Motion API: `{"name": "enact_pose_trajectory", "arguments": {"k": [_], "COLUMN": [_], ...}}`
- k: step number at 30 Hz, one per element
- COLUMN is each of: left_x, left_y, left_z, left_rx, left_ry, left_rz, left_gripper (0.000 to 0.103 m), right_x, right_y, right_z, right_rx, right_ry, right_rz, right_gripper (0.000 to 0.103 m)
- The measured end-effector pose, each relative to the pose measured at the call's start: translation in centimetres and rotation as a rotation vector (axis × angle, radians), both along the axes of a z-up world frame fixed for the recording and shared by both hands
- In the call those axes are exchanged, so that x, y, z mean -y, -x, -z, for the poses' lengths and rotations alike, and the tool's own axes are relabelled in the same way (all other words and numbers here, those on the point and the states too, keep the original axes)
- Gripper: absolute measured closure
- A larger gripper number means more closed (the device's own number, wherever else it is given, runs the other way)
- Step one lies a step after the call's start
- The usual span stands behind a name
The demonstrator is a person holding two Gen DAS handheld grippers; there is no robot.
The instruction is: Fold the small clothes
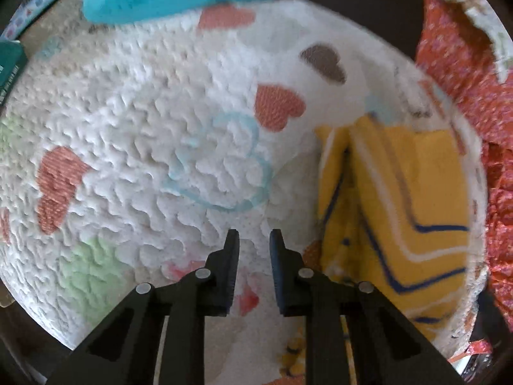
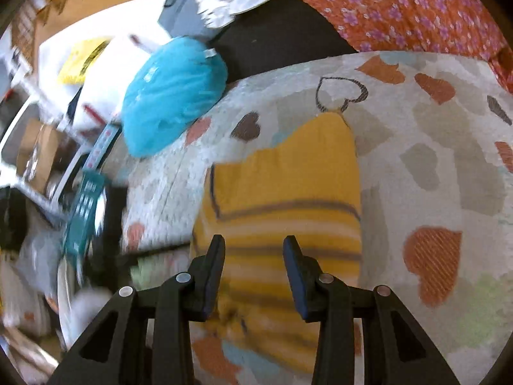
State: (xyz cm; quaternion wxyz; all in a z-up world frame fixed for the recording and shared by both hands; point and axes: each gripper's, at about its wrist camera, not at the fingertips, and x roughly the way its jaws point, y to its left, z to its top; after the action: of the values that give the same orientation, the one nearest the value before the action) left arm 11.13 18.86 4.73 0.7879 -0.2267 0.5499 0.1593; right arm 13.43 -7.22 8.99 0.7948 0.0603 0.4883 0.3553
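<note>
Both claws are hanging spread and pinching nothing: the left gripper is hovering over bare quilt with a narrow gap between its fingers, and the right gripper is hovering with a wider gap right above the garment. Lying under everything is the quilt, white and puckered, printed with coral, brown and pale green hearts, filling most of both views. Bunching along its far edge is a red floral cloth, showing in the left view as a red mass at the right. Resting on the quilt's far corner is a blue plush, overlapping the quilt edge. Sitting flat on the quilt is the yellow garment, folded, with white and dark stripes; in the left view it is lying just right of the left gripper, apart from its fingers. Both views are blurring slightly.
</note>
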Motion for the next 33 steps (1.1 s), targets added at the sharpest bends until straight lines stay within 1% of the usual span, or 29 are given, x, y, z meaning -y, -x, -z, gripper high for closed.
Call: {"name": "enact_pose_trajectory", "arguments": {"k": [1, 3, 6, 7, 8, 9, 10, 11, 13, 16, 17, 18, 19, 20, 23, 25, 26, 27, 28, 30, 32, 33], "left_x": [0.4, 1.6, 4.6, 5.9, 7.1, 8.2, 8.6, 9.0, 9.5, 9.5, 9.5, 9.4, 9.3, 9.3, 8.9, 8.6, 8.5, 8.2, 7.8, 6.3, 4.7, 3.9], "left_y": [0.6, 2.2, 3.5, 3.7, 3.5, 3.5, 3.5, 3.5, 3.5, 3.9, 4.0, 4.3, 4.5, 4.8, 5.8, 6.2, 6.5, 6.7, 6.7, 6.8, 7.2, 7.3], "left_z": [-0.5, -1.0, -0.2, 0.6, 1.5, 2.7, 3.5, 4.1, 3.7, 3.8, 3.7, 3.8, 3.8, 3.8, 3.8, 3.8, 3.8, 3.7, 3.7, 3.6, 3.1, 2.7], "left_rx": [0.021, 0.041, 0.032, 0.008, -0.039, -0.095, -0.128, -0.148, -0.144, -0.136, -0.131, -0.125, -0.114, -0.108, -0.087, -0.081, -0.079, -0.077, -0.076, -0.082, -0.072, -0.06], "left_ry": [0.017, 0.057, 0.074, 0.085, 0.074, 0.049, 0.037, 0.02, -0.02, -0.005, 0.002, 0.009, 0.017, 0.023, 0.058, 0.088, 0.103, 0.128, 0.15, 0.21, 0.257, 0.256], "left_rz": [-0.002, -0.02, 0.002, 0.033, 0.065, 0.089, 0.105, 0.118, 0.141, 0.135, 0.131, 0.13, 0.13, 0.13, 0.126, 0.124, 0.123, 0.122, 0.119, 0.112, 0.094, 0.084], "left_gripper": [0.081, 0.08, 0.081, 0.081, 0.084, 0.094, 0.096, 0.096, 0.096, 0.096, 0.096, 0.096, 0.096, 0.096, 0.096, 0.095, 0.095, 0.094, 0.093, 0.093, 0.093, 0.093], "right_x": [0.0, -0.8, -2.6, -3.6, -4.8, -6.2, -7.8, -9.4, -12.2, -15.6, -16.7, -17.9, -18.6, -19.4, -21.4, -22.2, -22.3, -22.2, -21.7, -19.6, -16.9, -15.9], "right_y": [0.8, 1.5, 0.2, -0.7, -1.7, -2.5, -3.3, -3.9, -4.6, -5.0, -5.3, -5.6, -6.2, -6.9, -9.2, -11.0, -11.5, -11.8, -11.9, -11.7, -10.9, -10.5], "right_z": [0.0, -0.1, -1.1, -1.4, -1.5, -1.4, -1.1, -0.6, 0.6, 2.7, 3.5, 4.4, 5.0, 5.5, 6.3, 7.1, 6.9, 6.3, 5.2, 3.1, 1.2, 0.7], "right_rx": [0.011, 0.025, 0.032, 0.016, -0.004, -0.026, -0.05, -0.059, -0.06, -0.053, -0.06, -0.079, -0.081, -0.075, -0.062, -0.073, -0.067, -0.056, -0.05, -0.043, 0.002, 0.011], "right_ry": [0.012, 0.034, 0.025, 0.014, 0.011, 0.017, 0.04, 0.078, 0.162, 0.283, 0.318, 0.348, 0.389, 0.407, 0.431, 0.455, 0.449, 0.429, 0.383, 0.312, 0.309, 0.309], "right_rz": [-0.02, -0.05, -0.086, -0.103, -0.131, -0.17, -0.212, -0.233, -0.255, -0.264, -0.271, -0.288, -0.271, -0.245, -0.195, -0.15, -0.142, -0.142, -0.139, -0.117, -0.113, -0.118], "right_gripper": [0.062, 0.062, 0.062, 0.062, 0.062, 0.058, 0.055, 0.054, 0.054, 0.054, 0.07, 0.102, 0.102, 0.102, 0.102, 0.102, 0.102, 0.102, 0.102, 0.101, 0.101, 0.101]}}
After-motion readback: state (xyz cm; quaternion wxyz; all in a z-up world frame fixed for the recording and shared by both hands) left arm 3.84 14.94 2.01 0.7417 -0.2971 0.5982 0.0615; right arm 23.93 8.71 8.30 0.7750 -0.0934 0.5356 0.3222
